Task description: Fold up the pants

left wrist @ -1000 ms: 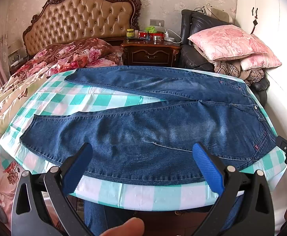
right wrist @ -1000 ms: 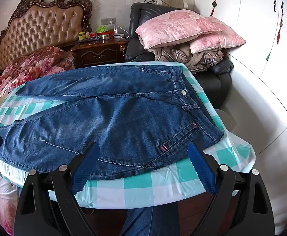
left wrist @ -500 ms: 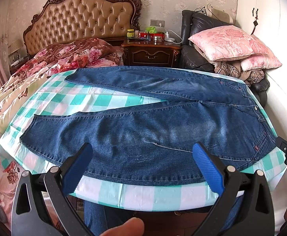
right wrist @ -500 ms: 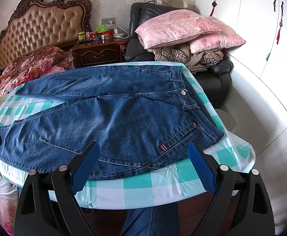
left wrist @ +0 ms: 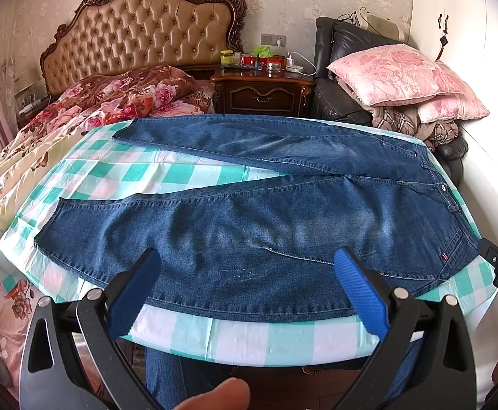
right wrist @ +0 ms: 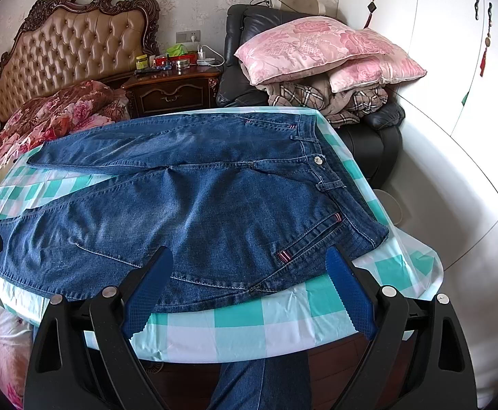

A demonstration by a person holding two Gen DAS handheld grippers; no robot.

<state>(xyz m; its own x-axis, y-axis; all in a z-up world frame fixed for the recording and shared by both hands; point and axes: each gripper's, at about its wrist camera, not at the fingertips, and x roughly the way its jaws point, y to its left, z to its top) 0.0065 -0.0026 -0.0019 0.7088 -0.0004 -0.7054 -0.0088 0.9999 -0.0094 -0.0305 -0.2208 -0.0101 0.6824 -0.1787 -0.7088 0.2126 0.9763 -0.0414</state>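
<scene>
Left hand-held gripper [left wrist: 247,273] hangs over the near edge of the desk [left wrist: 249,340], blue pads spread wide, released, nothing between them. Right hand-held gripper [right wrist: 249,275] likewise spread and released, over the near edge by the waist end; pads clear of the cloth. Pants [left wrist: 266,225], blue denim, lie flat and unfolded on the desk's green-and-white checked cover: waistband to the right, legs running left and splayed apart, the near leg along the near edge, the far leg angled toward the far side. A fingertip [left wrist: 215,394] shows at the bottom of the left view. Beyond the desk: bed with tufted headboard [left wrist: 139,34] at left, dark nightstand [left wrist: 262,90] in the middle, pink pillows [right wrist: 314,49] stacked on a black armchair at right.
</scene>
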